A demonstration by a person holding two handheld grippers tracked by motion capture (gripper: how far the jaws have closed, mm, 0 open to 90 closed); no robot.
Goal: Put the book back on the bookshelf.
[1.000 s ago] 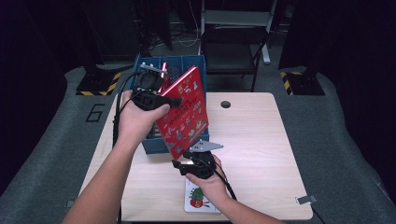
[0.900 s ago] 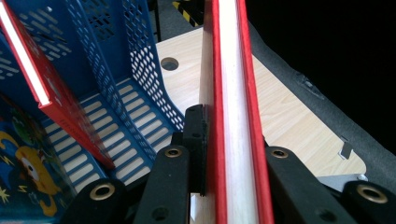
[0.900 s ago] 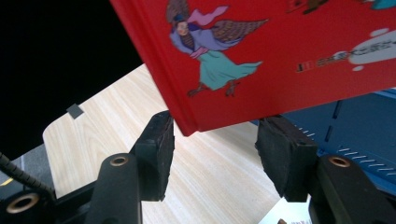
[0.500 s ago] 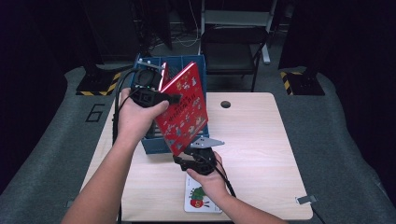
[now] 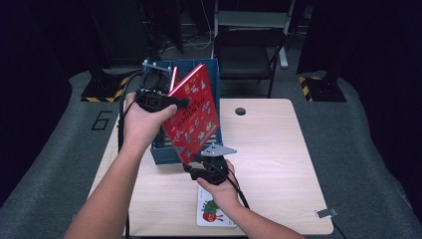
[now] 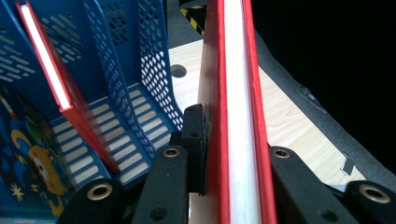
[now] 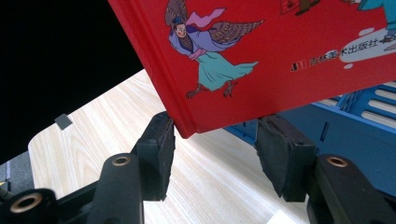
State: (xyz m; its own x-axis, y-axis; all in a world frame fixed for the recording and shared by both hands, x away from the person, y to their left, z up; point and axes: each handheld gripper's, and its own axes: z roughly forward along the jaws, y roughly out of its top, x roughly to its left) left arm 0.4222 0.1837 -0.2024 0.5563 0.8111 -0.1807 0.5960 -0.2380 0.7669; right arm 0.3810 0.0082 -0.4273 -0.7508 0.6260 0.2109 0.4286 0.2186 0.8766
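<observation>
A red hardcover picture book (image 5: 193, 115) hangs tilted over the blue file rack (image 5: 168, 152), its lower corner near the rack's front. My left gripper (image 5: 185, 103) is shut on the book's upper left edge; in the left gripper view the jaws of the left gripper (image 6: 233, 149) clamp both covers of the red book (image 6: 233, 93). My right gripper (image 5: 195, 167) sits just under the book's lower corner, open. In the right gripper view that corner of the red book (image 7: 261, 56) hangs between the spread pads of the right gripper (image 7: 219, 156), beside the left pad.
The blue file rack (image 6: 149, 70) has slotted dividers and holds another red book (image 6: 51, 79) upright plus a blue-covered one (image 6: 23, 154). A white picture book (image 5: 215, 213) lies flat at the table's near edge. The wooden table (image 5: 268, 149) has a round hole (image 5: 240, 111).
The right gripper has edged slightly up the table toward the book's lower corner. The left gripper and the red book have barely shifted.
</observation>
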